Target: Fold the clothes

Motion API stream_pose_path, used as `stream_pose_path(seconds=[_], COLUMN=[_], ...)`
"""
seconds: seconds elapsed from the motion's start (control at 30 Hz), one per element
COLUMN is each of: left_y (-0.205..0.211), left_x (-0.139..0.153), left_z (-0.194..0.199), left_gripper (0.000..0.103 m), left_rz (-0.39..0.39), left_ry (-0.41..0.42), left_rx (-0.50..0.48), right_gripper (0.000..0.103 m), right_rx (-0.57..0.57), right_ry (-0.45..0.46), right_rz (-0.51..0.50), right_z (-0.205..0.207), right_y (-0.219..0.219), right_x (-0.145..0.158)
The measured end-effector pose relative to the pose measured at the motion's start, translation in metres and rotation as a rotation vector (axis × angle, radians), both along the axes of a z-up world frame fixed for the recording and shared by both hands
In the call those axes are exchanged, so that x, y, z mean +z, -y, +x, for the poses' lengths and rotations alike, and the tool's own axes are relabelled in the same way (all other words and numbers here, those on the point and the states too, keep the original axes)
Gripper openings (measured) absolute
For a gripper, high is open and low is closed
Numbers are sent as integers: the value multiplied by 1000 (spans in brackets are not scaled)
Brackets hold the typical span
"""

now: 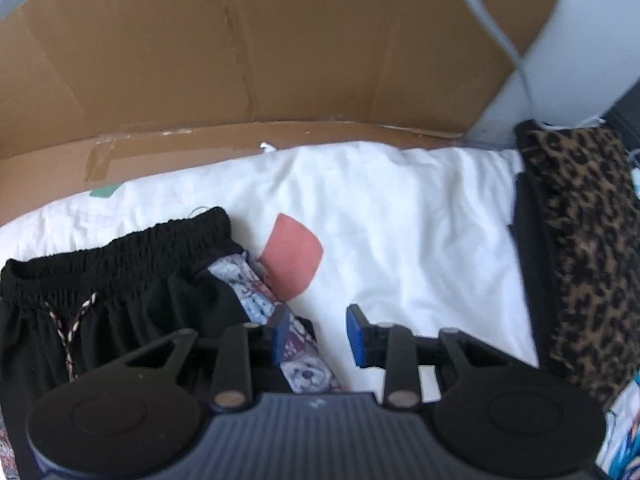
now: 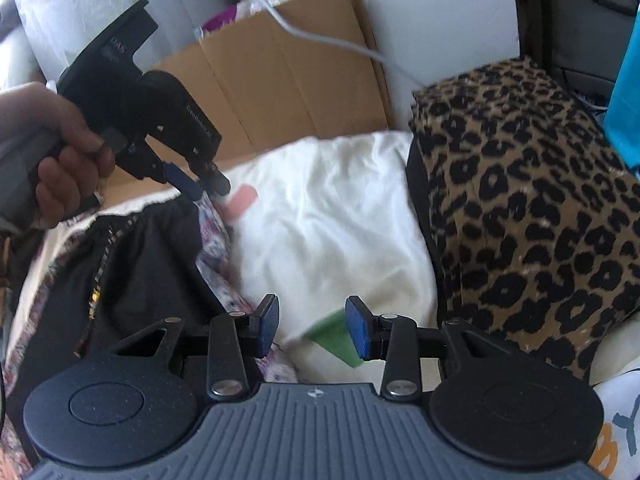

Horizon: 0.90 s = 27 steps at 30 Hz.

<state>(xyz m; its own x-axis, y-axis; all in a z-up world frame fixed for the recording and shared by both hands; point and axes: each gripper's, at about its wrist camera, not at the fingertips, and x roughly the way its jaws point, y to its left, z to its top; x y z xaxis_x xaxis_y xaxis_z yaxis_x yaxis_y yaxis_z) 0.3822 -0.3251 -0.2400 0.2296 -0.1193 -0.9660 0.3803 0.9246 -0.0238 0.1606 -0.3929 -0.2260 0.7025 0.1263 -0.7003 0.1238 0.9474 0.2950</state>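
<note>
Lying on the left side of a white sheet (image 1: 380, 208) were black shorts (image 1: 120, 300) with a stretchy waistband at the far edge and a speckled drawstring (image 1: 72, 328) hanging down the front. A strip of cloth with puppy pictures (image 1: 304, 372) ran along the right edge of the shorts. In the right wrist view, a hand (image 2: 60, 152) at the far left held the left gripper (image 2: 200, 184) over that printed edge. The left gripper (image 1: 318, 334) had its two blue pads spread apart, and the left pad (image 1: 282, 332) sat right over the puppy cloth, though I could not tell if it touched. Nothing was pinched between them. Just past the shorts, a pink patch (image 1: 294, 258) showed on the sheet. Behind the sheet stood a big brown cardboard sheet (image 1: 240, 60), with a white cable (image 1: 496, 32) hanging in front of it on the right. The right gripper (image 2: 312, 330) was near the bottom of the shorts, also wide open and holding nothing, with a green patch (image 2: 336, 340) on the sheet between its pads. At the far right lay a leopard-print cloth (image 2: 520, 208), folded into a thick pile and touching the edge of the white sheet.
</note>
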Motion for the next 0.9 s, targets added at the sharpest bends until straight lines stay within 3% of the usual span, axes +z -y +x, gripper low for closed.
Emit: stream_pose_path(seconds=[0.17, 0.37, 0.43, 0.47, 0.57, 0.7, 0.73, 0.83, 0.9], left_y=[2, -6, -13, -17, -28, -38, -40, -45, -48], left_x=[-15, -39, -45, -47, -49, -45, -44, -36, -36], left_z=[4, 8, 8, 8, 7, 3, 2, 0, 1], left_gripper=[32, 32, 48, 51, 50, 18, 11, 7, 7], left_rz=[21, 83, 110, 117, 127, 123, 116, 86, 77], left_ry=[10, -31, -35, -37, -40, -42, -45, -35, -39], left_rx=[12, 49, 63, 76, 88, 52, 44, 40, 44], right_gripper=[44, 44, 44, 44, 44, 44, 40, 0, 0], right_rx=[-15, 53, 87, 95, 120, 153, 159, 185, 203], right_ry=[-14, -68, -83, -95, -100, -72, -74, -85, -59], right_rz=[16, 27, 25, 30, 44, 27, 25, 14, -3], right_z=[5, 4, 1, 0, -8, -16, -16, -16, -21], right_y=[0, -18, -25, -27, -31, -32, -32, -33, -33], right_x=[-13, -26, -29, -31, -32, -26, -26, -25, -20])
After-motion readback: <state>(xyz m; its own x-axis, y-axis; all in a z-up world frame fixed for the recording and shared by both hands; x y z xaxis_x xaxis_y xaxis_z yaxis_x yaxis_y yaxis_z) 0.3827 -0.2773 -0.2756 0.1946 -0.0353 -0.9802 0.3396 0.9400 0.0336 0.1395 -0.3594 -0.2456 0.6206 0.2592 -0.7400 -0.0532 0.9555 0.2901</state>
